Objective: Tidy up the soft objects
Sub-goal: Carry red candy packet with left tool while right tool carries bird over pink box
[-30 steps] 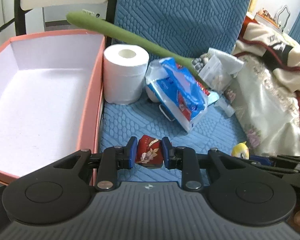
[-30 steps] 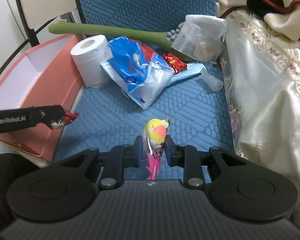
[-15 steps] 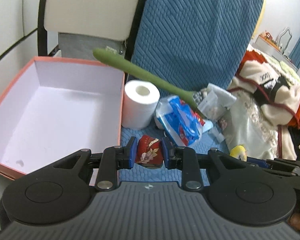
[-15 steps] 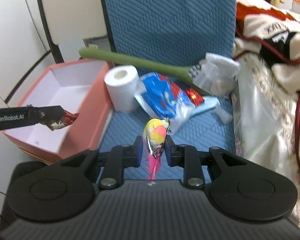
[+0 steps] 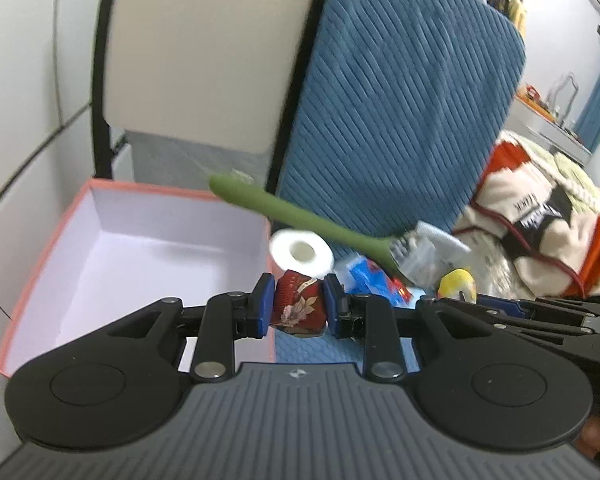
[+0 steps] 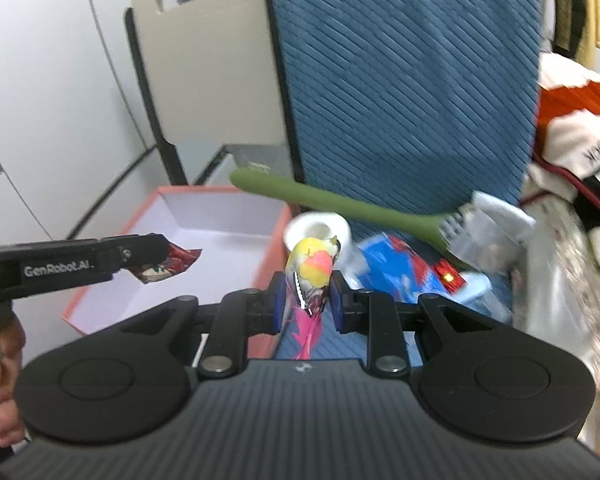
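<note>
My left gripper (image 5: 298,306) is shut on a red flowered packet (image 5: 296,307) and holds it in the air by the right wall of the open pink box (image 5: 100,200). In the right wrist view the left gripper (image 6: 156,252) hangs over the box (image 6: 276,224) with the red packet (image 6: 168,266) in its jaws. My right gripper (image 6: 308,298) is shut on a yellow and pink wrapped sweet (image 6: 310,276), held above the blue seat; the sweet also shows in the left wrist view (image 5: 456,282).
On the blue chair seat lie a toilet roll (image 5: 302,252), a blue and white tissue pack (image 6: 400,268), a long green massage stick (image 6: 340,204), a clear bag (image 6: 488,232) and a small red wrapper (image 6: 450,276). A cream blanket (image 5: 540,216) lies to the right.
Both grippers have risen and pulled back from the seat with their loads still held, so the box and the pile look smaller and lower. The left gripper has shifted toward the box.
</note>
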### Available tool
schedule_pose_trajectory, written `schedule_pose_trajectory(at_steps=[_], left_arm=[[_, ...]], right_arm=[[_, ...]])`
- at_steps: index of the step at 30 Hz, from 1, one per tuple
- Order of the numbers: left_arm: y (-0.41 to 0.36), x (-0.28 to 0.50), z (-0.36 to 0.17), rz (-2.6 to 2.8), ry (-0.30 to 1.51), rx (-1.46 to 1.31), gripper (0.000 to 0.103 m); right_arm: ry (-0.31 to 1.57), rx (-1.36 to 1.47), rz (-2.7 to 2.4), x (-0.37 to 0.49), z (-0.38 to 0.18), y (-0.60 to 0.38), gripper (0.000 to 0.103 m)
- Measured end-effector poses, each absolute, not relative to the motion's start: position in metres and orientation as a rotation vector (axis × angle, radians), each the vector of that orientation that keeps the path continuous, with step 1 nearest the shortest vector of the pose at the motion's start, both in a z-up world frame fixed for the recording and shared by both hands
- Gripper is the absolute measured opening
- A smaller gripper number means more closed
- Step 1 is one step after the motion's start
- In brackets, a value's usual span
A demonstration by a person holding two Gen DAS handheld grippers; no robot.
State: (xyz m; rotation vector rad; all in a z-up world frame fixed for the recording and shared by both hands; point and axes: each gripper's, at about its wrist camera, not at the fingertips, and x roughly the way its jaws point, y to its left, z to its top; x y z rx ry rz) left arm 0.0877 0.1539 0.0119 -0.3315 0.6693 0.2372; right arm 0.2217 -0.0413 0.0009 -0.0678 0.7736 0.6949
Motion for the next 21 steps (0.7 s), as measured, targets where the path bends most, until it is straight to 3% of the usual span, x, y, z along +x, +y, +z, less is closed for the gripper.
schedule_pose_trajectory(at_steps=[12,21], left_arm=[[0.228,0.066,0.035,0.364,0.625,-0.370,0.031],[0.290,0.061,-0.007,0.423,0.700,-0.429,0.031]], right_arm=[[0.712,-0.087,0.863,0.217,0.031,0.046,0.026],[0.828,-0.128,0.902,0.216,-0.014,0.102,0.026]])
